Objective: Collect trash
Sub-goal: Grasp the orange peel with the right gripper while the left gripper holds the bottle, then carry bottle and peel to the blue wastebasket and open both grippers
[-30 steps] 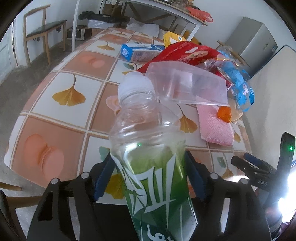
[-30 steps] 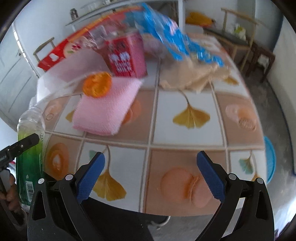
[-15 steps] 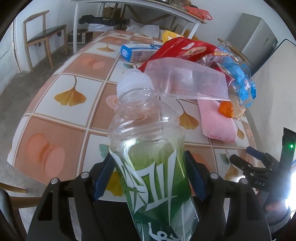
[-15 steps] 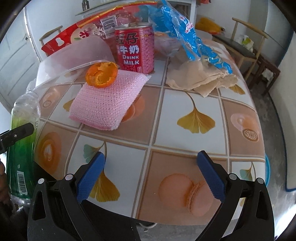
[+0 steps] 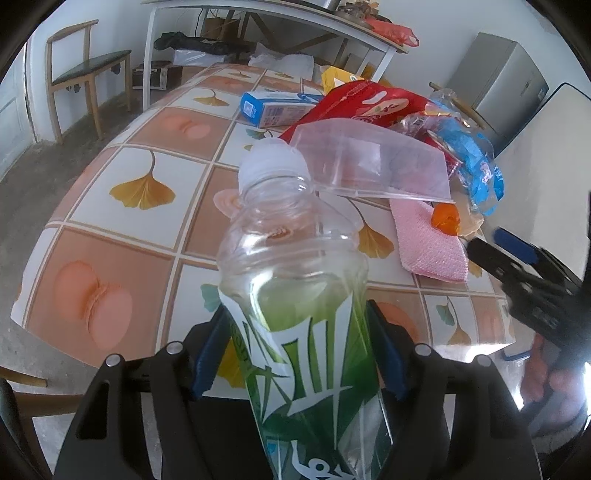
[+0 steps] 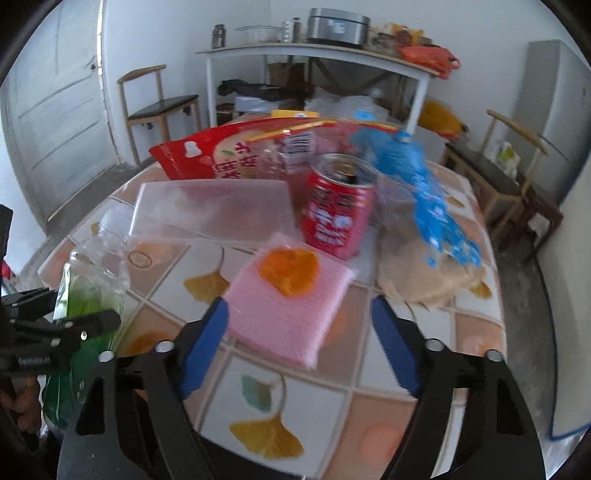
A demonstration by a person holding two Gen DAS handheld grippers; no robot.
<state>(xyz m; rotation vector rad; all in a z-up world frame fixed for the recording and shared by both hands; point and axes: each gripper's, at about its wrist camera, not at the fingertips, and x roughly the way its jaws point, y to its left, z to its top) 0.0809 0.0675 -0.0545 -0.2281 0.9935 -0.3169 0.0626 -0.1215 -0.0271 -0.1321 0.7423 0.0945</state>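
The surface [image 6: 399, 373] wears a tiled cloth printed with ginkgo leaves. Behind it stands a white side table [image 6: 321, 55] carrying a cooker [image 6: 338, 26] and jars. A wooden chair [image 5: 86, 74] stands near a door [image 6: 55, 110], and a grey fridge [image 5: 506, 74] is in the corner.

Bottle [image 5: 306, 332] base cut off below

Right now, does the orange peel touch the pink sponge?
Touching. In the right wrist view, the orange peel lies directly on top of the pink sponge with no gap visible; the left wrist view agrees.
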